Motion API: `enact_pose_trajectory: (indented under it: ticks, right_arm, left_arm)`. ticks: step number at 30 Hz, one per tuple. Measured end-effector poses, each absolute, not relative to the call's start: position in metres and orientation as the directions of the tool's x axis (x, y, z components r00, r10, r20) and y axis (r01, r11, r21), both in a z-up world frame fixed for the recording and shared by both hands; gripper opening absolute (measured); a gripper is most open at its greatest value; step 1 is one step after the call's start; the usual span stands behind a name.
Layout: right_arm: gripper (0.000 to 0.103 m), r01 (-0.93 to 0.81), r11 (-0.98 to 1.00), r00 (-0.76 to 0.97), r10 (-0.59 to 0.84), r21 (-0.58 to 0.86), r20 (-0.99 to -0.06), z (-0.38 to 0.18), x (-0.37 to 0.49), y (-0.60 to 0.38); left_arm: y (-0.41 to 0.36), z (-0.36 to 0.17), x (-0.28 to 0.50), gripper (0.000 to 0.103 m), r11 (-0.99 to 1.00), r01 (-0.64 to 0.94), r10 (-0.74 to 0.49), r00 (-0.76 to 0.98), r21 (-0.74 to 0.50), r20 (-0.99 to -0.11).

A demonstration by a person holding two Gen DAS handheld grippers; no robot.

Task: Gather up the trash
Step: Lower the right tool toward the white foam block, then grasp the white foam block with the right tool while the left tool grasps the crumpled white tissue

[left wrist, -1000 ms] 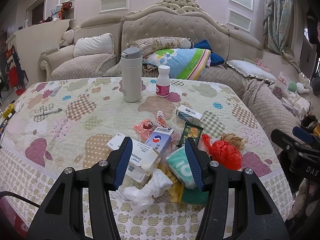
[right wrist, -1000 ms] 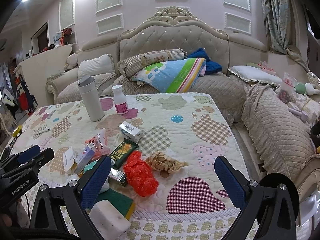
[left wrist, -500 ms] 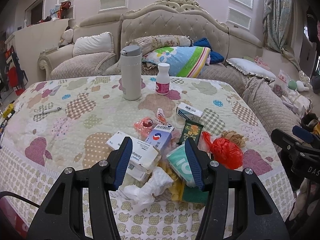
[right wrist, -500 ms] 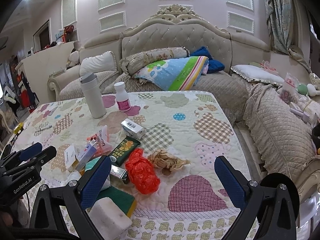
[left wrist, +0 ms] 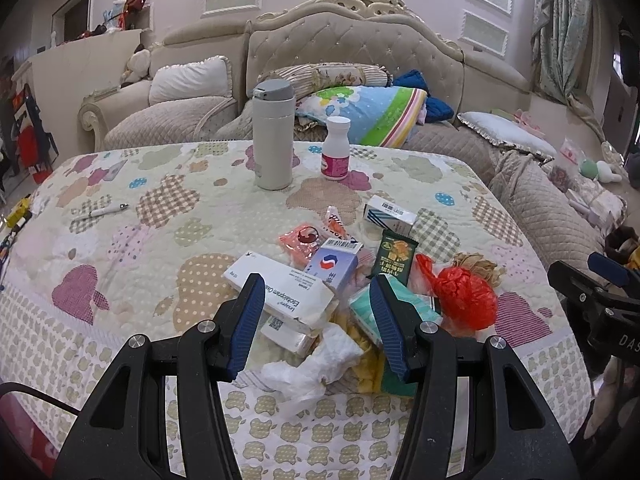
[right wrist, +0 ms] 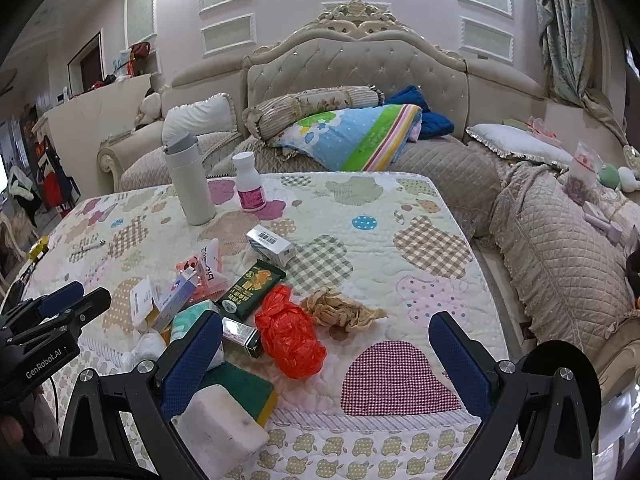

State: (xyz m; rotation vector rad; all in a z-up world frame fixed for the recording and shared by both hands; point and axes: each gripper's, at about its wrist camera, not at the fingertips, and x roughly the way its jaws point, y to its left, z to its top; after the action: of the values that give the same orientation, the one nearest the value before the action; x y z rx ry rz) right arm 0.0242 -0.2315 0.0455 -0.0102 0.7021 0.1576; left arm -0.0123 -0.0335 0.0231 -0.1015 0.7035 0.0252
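Observation:
A heap of trash lies near the front edge of the quilted table point(left wrist: 132, 216): a white medicine box point(left wrist: 280, 296), a blue-and-white box point(left wrist: 332, 266), a crumpled white tissue point(left wrist: 312, 364), a teal tissue pack point(left wrist: 360, 312), a dark green packet point(left wrist: 394, 258), a red plastic bag point(left wrist: 464, 300) and a crumpled brown paper point(right wrist: 340, 310). My left gripper point(left wrist: 316, 300) hovers open above the white box and tissue, holding nothing. My right gripper point(right wrist: 326, 330) stands wide open over the red bag point(right wrist: 290, 338), empty too. A green-and-yellow sponge point(right wrist: 240, 392) and a white block point(right wrist: 220, 432) lie below its left finger.
A tall white flask point(left wrist: 272, 136) and a small white bottle with a pink label point(left wrist: 335, 150) stand at the table's back. A pen point(left wrist: 100, 212) lies at the left. A small white box point(left wrist: 390, 216) sits behind the heap. A sofa point(right wrist: 356, 68) with pillows wraps behind and right.

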Motion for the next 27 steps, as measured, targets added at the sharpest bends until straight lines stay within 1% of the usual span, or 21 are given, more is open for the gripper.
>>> enact_pose_trajectory:
  ticks: [6,11,18,27]
  right_arm:
    - [0.102,-0.155,0.987,0.743,0.142,0.038,-0.654,0.043,0.024,-0.229]
    - [0.102,-0.175,0.983,0.704,0.161,0.051,-0.691,0.033,0.022,-0.23]
    - [0.102,-0.231,0.96,0.601,0.266,0.155,-0.753,0.008,0.01,-0.226]
    - [0.102,-0.291,0.932,0.485,0.339,0.217,-0.806,-0.021,-0.005,-0.197]
  left_arm:
    - [-0.025,0.02,-0.014,0.053,0.995,-0.066,0.001,0.758,-0.075,-0.653]
    - [-0.011,0.015,-0.019,0.053,0.995,-0.078,0.017,0.744,-0.061,-0.668]
    - [0.01,0.0,-0.026,0.053,0.995,-0.056,-0.021,0.693,-0.082,-0.721]
    - [0.004,-0.029,-0.026,0.053,0.994,0.012,-0.092,0.611,-0.107,-0.786]
